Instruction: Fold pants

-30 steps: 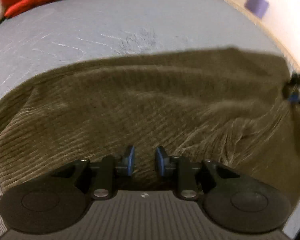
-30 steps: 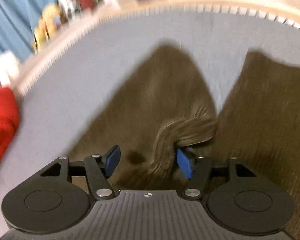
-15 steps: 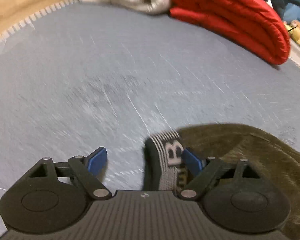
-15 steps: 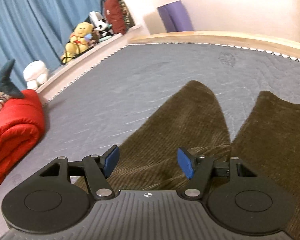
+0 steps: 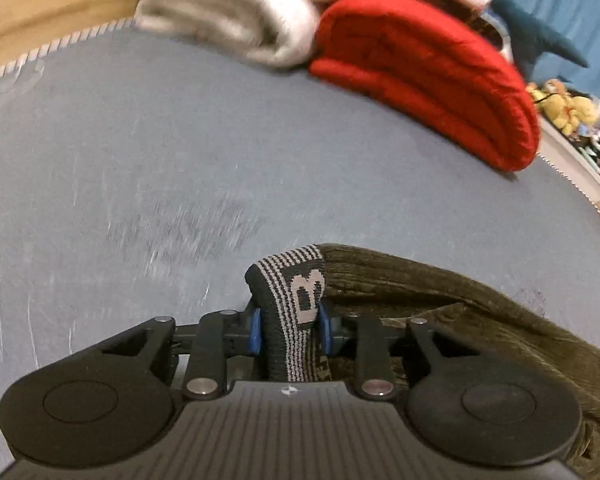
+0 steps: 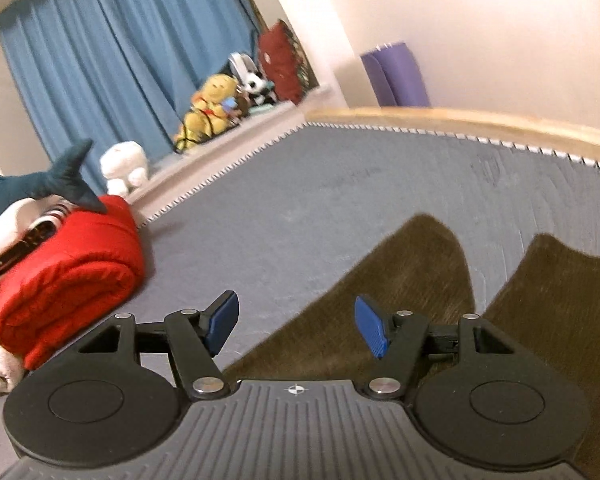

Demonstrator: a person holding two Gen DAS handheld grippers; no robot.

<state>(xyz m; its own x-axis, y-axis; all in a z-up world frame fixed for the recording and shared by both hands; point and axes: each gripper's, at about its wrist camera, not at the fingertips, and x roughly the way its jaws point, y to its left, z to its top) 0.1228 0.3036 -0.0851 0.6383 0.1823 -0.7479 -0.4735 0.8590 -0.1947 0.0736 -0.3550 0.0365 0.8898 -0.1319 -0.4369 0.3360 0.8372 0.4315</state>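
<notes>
On a grey bed lie soft, limp corduroy pants; left gripper pinches their waistband, the firmest hold; right gripper gapes empty.

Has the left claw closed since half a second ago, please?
Yes. The left claw has closed: its pads were spread apart, with bare mattress showing between them, and now they pinch the striped waistband of the pants.
</notes>
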